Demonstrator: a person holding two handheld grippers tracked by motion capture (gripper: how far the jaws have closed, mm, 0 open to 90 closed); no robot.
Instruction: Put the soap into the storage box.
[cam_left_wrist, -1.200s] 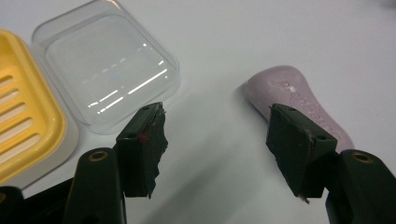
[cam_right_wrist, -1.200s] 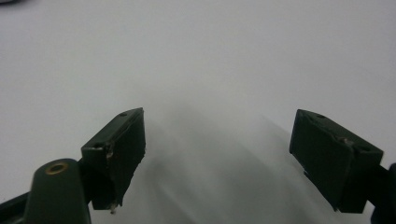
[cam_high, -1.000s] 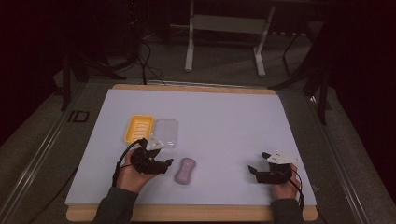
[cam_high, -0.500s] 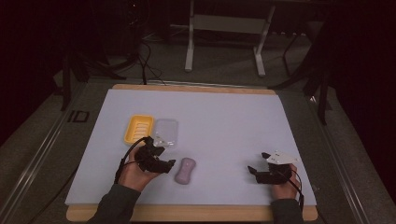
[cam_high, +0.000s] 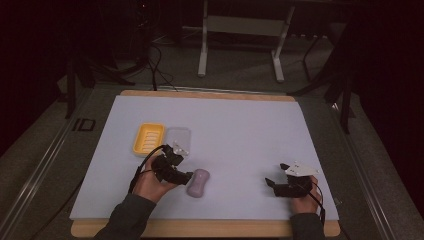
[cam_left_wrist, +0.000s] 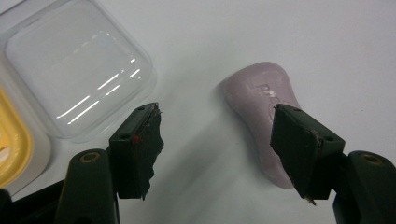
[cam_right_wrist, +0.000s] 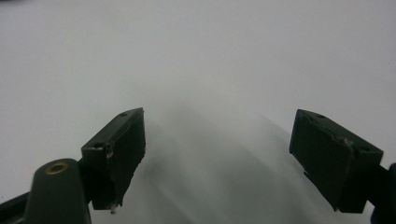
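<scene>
A pale purple soap bar lies on the white mat near the front left. My left gripper stands open just left of it. In the left gripper view the soap bar sits partly behind the right jaw, with bare mat between the jaws of my left gripper. A clear plastic lid and a yellow soap dish lie side by side beyond that gripper. My right gripper rests open at the front right, and the right gripper view has my right gripper with nothing between its jaws.
The white mat covers a wooden board. Behind the table stand a grey frame and trailing cables on the dark floor.
My left gripper has shifted forward and right toward the soap bar. The right gripper has hardly moved.
</scene>
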